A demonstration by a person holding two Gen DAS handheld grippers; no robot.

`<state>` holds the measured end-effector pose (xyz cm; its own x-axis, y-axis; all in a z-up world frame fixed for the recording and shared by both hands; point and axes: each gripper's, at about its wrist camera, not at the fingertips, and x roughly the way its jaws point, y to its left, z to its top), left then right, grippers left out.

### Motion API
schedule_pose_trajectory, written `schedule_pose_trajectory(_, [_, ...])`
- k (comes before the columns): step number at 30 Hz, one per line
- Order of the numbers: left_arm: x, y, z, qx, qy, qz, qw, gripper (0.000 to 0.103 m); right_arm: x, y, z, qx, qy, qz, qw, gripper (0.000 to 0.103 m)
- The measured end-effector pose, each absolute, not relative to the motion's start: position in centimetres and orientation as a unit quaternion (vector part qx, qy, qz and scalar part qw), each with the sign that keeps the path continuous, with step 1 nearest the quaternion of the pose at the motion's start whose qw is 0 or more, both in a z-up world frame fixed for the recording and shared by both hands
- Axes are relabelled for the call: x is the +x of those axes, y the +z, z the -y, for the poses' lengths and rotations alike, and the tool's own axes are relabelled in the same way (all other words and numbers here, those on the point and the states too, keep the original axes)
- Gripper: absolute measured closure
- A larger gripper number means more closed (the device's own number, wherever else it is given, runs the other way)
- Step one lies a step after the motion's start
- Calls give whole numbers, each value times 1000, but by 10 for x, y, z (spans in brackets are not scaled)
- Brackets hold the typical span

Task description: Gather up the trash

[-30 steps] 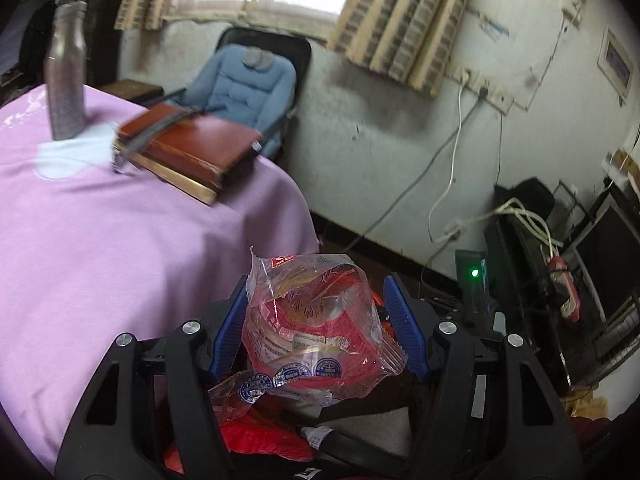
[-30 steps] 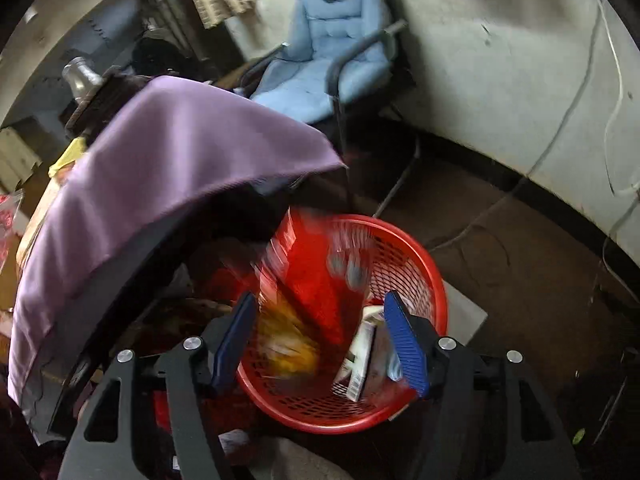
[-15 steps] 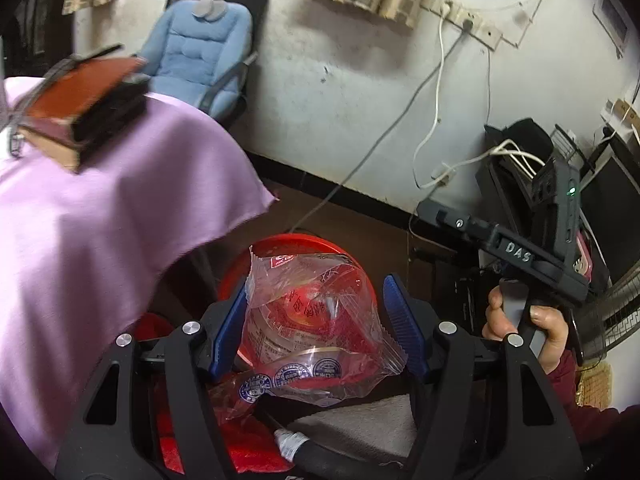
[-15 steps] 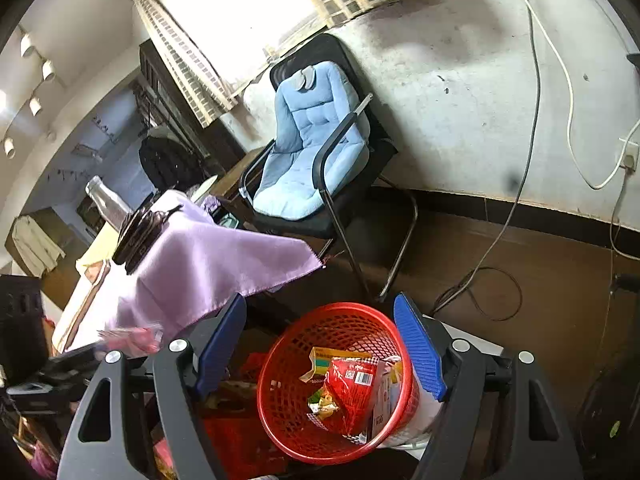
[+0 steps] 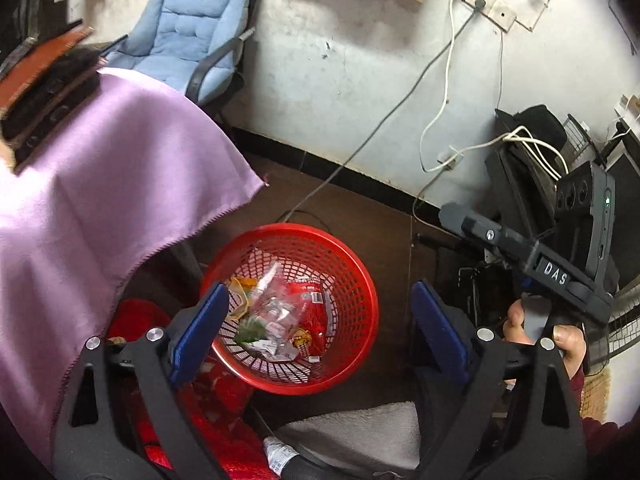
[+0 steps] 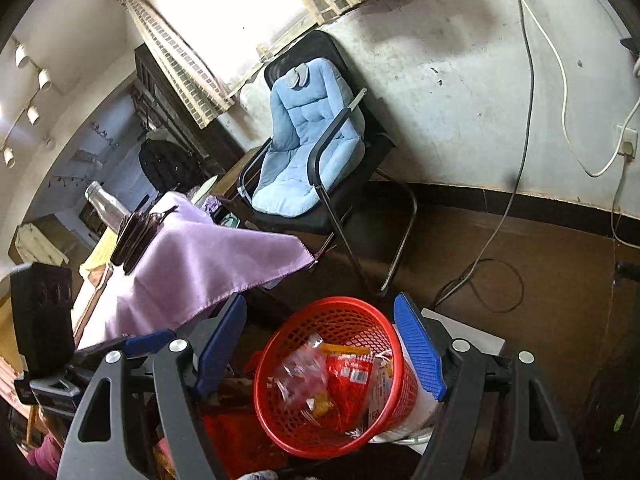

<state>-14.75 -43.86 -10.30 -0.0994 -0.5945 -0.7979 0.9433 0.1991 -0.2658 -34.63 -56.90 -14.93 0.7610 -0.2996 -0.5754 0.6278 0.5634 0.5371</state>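
Note:
A red mesh basket (image 5: 352, 280) (image 6: 280, 336) stands on the brown floor beside the table. A clear plastic wrapper (image 5: 276, 304) (image 6: 300, 372) lies inside it on top of red snack packets (image 5: 310, 312) (image 6: 348, 376). My left gripper (image 5: 320, 328) hangs over the basket with its jaws opening wide and nothing between them. My right gripper (image 6: 324, 348) is held above the basket too, open and empty. In the left wrist view the right gripper's body (image 5: 532, 264) shows at the right, held by a hand (image 5: 560, 344).
A table under a purple cloth (image 5: 80, 200) (image 6: 192, 264) overhangs at the left, with books (image 5: 44, 92) and a steel bottle (image 6: 106, 208) on it. A chair with a blue cushion (image 5: 188, 36) (image 6: 304, 148) stands by the wall. Cables (image 5: 440, 108) trail down the wall; red cloth (image 5: 224, 412) lies below the basket.
My left gripper opened and the clear wrapper dropped from it into the red basket. The left view tilted further down over the basket. The right gripper barely moved in the last half second.

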Motion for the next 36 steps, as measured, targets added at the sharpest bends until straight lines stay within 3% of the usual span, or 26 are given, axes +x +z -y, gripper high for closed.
schedule_pose_trajectory(14, [-160,-79,384,197,-547,-385,716,10,-332,-90,534,270,-224,-323,879,25])
schedule_pose_trajectory(24, [-164,-36,353,171,-526,-327,766,10,-332,-31,503,200,-187,-313,909,25])
schedule_pose_trajectory(36, [-187,-30,348,204,-494,-284,796,7,-316,-40,497,169,-147,-347,911,24])
